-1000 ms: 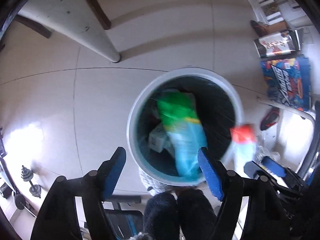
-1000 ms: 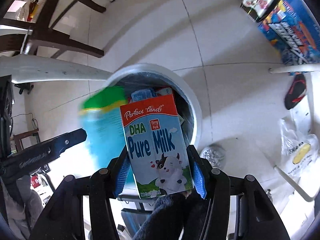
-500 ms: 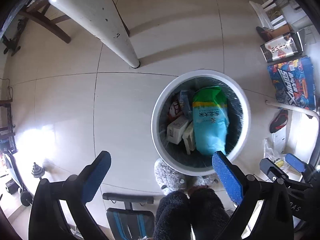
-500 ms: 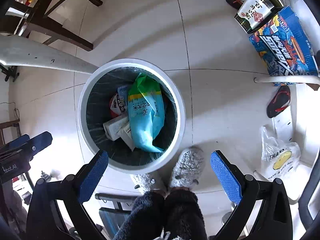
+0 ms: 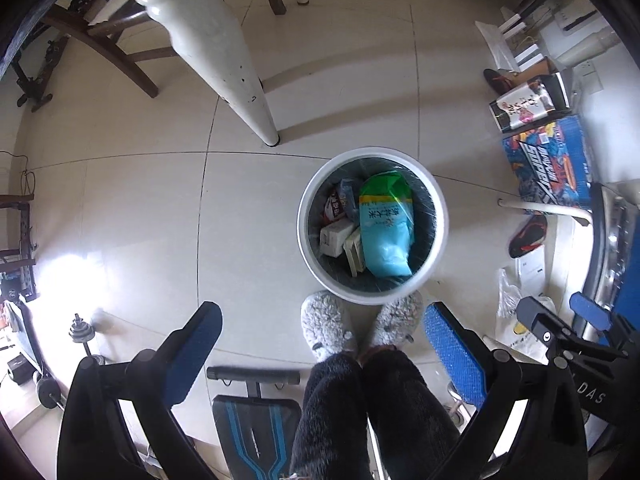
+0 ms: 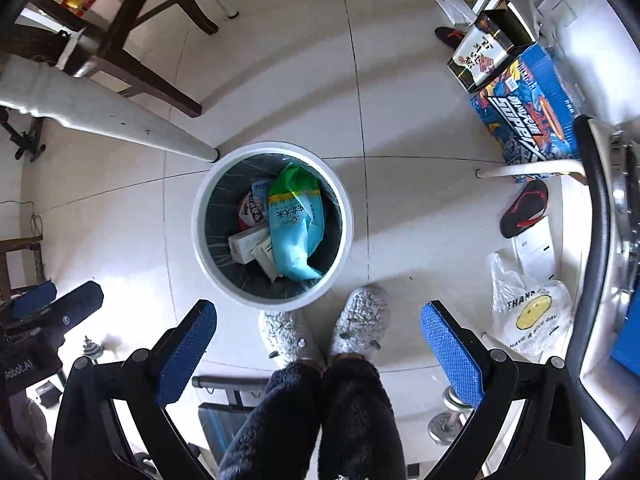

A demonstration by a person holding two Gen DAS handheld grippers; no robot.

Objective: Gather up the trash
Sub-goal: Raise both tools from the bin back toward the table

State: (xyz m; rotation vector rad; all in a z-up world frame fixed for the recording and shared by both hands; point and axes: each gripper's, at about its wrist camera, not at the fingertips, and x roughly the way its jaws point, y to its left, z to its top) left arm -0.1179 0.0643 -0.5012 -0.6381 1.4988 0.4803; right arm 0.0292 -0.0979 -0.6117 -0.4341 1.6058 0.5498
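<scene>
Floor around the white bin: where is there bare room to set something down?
Bare tile lies left of the bin, between the white table leg and the dumbbell, and beyond the bin's far rim. The right side is crowded: blue box, sandal, plastic bag. Slippers touch the near rim.

the bin stands on the floor just beyond my 2 slippers; a pouch lies in it, cartons to its left.
</scene>
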